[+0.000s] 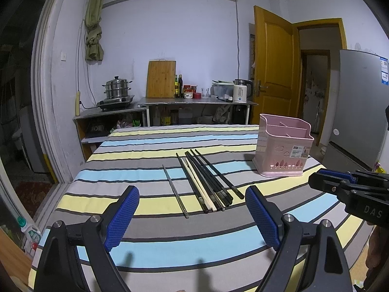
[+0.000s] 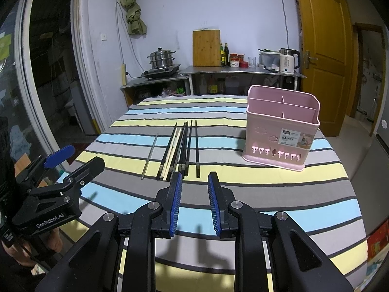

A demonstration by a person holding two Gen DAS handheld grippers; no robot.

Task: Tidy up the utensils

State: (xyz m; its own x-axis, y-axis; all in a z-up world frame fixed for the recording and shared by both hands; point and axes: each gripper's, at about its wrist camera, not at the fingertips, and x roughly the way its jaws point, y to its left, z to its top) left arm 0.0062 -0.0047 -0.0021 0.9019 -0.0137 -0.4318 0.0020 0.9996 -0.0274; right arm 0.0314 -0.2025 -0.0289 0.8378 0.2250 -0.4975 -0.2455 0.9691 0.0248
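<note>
Striped tablecloth [image 2: 243, 189] carries chopsticks [image 2: 181, 146] left of the empty pink basket [image 2: 282, 131]; both left gripper [image 1: 192, 216] and right gripper [image 2: 194, 194] gape empty, so straddle one stick's near end squarely before closing.

On the desk [image 2: 267, 194] a bundle of chopsticks [image 2: 181, 146] lies side by side near the middle, with a single metal chopstick [image 2: 149, 157] just left of it, apart. The utensil basket [image 2: 282, 129] stands upright to their right, well apart. Behind the desk, a counter [image 2: 243, 70] carries a cutting board [image 2: 206, 48] leaning on the wall.
</note>
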